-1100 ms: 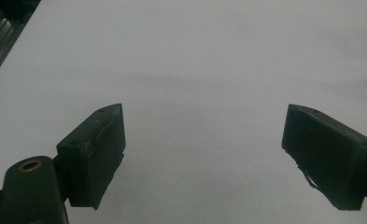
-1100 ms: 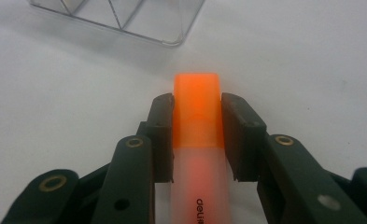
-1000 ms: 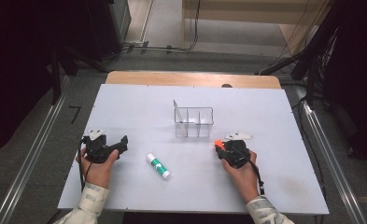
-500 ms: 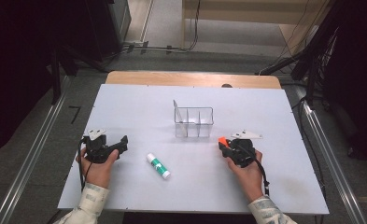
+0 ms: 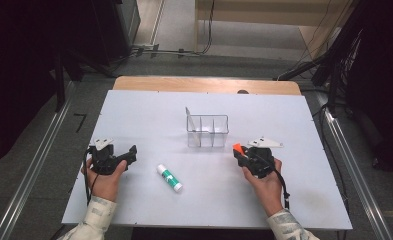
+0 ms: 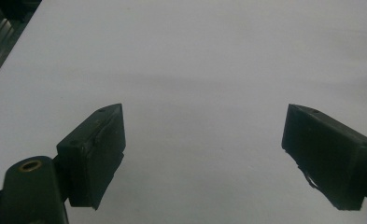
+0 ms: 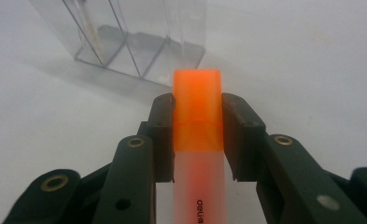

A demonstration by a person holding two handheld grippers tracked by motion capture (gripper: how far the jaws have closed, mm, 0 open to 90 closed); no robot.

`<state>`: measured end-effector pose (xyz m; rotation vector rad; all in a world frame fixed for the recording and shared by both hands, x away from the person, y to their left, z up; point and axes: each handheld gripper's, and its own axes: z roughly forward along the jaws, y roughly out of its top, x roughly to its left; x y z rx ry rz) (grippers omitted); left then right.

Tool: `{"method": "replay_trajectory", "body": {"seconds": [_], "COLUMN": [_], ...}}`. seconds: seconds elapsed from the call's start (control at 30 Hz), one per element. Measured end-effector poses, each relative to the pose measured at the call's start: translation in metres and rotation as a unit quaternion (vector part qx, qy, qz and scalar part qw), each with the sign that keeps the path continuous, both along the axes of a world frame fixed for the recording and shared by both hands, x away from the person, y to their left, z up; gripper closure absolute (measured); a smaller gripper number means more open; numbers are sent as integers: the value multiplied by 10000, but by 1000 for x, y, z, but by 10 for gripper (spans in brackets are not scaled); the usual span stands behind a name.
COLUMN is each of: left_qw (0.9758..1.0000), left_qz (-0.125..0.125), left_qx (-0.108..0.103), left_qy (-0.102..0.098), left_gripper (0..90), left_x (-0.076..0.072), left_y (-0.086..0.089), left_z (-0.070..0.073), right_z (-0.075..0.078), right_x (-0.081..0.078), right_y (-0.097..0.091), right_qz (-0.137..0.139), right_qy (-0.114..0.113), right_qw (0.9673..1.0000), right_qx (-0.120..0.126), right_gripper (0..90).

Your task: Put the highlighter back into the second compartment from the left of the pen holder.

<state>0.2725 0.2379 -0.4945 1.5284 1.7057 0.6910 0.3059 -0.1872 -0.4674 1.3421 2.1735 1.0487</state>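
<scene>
**Inspector A:** Surroundings first. A white table (image 5: 149, 112) stands on a grey floor, with dark equipment and cables along both sides and a wooden strip along the table's far edge.

**Inspector B:** Items on the table?

**Inspector A:** A clear plastic organiser (image 5: 207, 130) with upright dividers sits near the middle, slightly toward the far edge. It also shows in the right gripper view (image 7: 125, 42), ahead of the jaws. A glue stick (image 5: 169, 178) with a white body and green label lies flat, toward the near edge and left of centre, apart from everything else.

**Inspector B:** Left side?

**Inspector A:** The left hand-held gripper (image 5: 126, 155) is held by the person's left hand (image 5: 104, 175) near the left edge. In its own view (image 6: 204, 156) the jaws stand wide apart over bare table, nothing between them.

**Inspector B:** Right side?

**Inspector A:** The right hand-held gripper (image 5: 240, 154), in the right hand (image 5: 264, 181), sits toward the right edge, near the organiser but not touching it. Its jaws (image 7: 197, 135) are pinching an orange highlighter (image 7: 198, 107): orange cap forward, translucent barrel with black print running back between the jaws. The cap's tip (image 5: 236, 147) points toward the organiser.
</scene>
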Motion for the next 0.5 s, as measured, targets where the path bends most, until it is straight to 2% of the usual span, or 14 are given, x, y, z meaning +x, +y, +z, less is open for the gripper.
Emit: {"method": "replay_trajectory", "body": {"seconds": [0.5], "left_qw": [10000], "left_qz": [12], "left_qx": [-1], "left_qy": [4], "left_gripper": [140], "left_x": [0], "left_y": [0], "left_z": [-1], "right_z": [15], "right_x": [3], "right_y": [1], "right_qz": [46], "right_qy": [-149], "right_qw": [9997], "right_qx": [197], "right_gripper": [646]}}
